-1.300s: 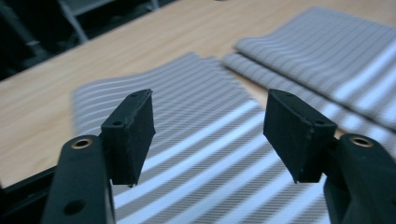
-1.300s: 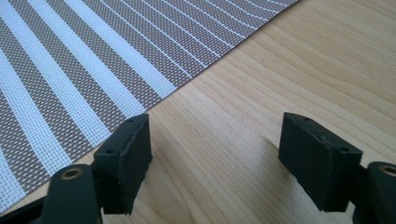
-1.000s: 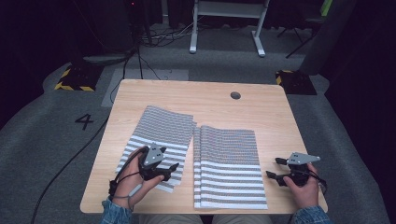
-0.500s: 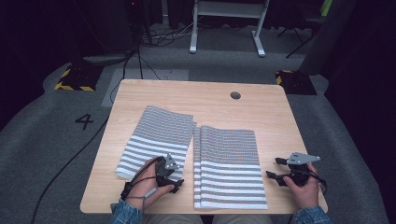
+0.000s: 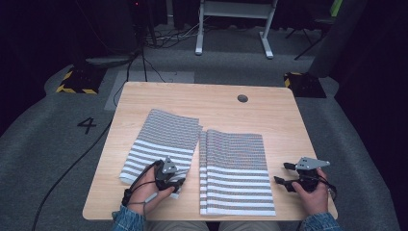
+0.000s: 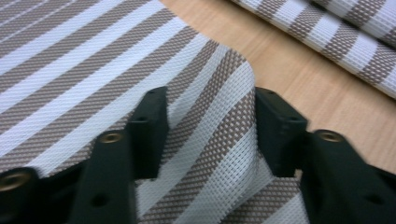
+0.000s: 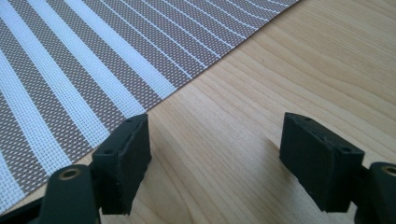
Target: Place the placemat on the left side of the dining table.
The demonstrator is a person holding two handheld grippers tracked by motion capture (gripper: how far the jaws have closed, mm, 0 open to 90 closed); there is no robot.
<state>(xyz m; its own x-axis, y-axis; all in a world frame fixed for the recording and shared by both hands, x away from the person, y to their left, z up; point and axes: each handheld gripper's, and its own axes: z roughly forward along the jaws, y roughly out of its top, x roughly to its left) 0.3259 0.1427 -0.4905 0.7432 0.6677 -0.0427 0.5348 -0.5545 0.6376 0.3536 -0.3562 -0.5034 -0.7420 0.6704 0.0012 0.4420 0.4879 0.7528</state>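
Two striped mats lie side by side on the table (image 5: pixel 144 101). The left mat (image 5: pixel 163 139) sits at 7 o'clock from the table centre; the right mat (image 5: pixel 235 168) lies just beside it, at 5 o'clock. The left gripper (image 5: pixel 177 184) is at the left mat's near corner, at its 5 o'clock point. In the left gripper view its jaws stand apart, with the raised, curled mat corner (image 6: pixel 219 121) between them, not yet pinched. The right gripper (image 5: pixel 285 175) rests at 3 o'clock from the right mat, jaws wide apart over bare wood, holding nothing.
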